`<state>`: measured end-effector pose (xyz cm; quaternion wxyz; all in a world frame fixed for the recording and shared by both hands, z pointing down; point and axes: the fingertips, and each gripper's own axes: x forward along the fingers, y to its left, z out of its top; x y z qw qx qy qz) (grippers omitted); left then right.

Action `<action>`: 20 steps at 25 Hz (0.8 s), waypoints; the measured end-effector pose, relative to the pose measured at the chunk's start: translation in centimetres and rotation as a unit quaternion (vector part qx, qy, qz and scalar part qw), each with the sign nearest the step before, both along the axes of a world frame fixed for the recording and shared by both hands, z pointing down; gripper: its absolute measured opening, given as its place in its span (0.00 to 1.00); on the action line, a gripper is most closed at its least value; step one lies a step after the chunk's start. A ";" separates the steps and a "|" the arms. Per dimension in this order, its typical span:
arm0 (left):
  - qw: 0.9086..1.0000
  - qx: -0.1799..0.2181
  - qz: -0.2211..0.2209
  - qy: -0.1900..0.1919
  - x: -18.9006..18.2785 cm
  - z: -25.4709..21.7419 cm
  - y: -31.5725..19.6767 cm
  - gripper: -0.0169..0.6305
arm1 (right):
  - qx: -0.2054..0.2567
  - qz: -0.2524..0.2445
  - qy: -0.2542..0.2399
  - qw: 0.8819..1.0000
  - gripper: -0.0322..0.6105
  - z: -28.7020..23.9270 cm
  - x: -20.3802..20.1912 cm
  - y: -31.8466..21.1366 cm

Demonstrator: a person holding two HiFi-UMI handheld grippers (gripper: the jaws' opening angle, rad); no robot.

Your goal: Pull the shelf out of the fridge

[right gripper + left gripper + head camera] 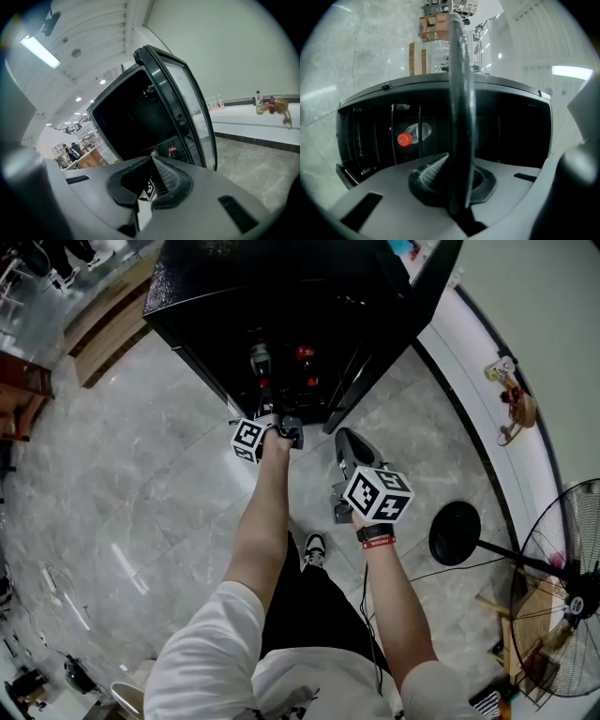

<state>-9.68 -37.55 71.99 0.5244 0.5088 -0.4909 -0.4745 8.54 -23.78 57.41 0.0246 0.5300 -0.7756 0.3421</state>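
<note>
The black fridge (234, 296) stands open in front of me, its inside dark. My left gripper (261, 360) reaches into the opening. In the left gripper view it (454, 161) is shut on the shelf's dark front rim (458, 93), which runs edge-on between the jaws. Behind the rim, wire bars and a clear bottle with a red cap (408, 137) lie inside the fridge. My right gripper (345, 439) hangs just outside, beside the door's lower edge, and its fingertips (153, 158) meet with nothing between them. It faces the fridge interior (140, 117).
The glass door (394, 334) swings out to the right. Red-capped bottles (306, 353) show inside. A standing fan (572, 596) and its round base (455, 532) are at the right. A white ledge (487, 427) curves along the wall. My shoe (315, 547) is on the marble floor.
</note>
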 end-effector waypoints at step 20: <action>0.995 -0.045 0.069 -0.063 1.0 -1.8 10.3 0.07 | 0.007 0.012 -0.013 1.000 0.07 -4.8 1.6 3.4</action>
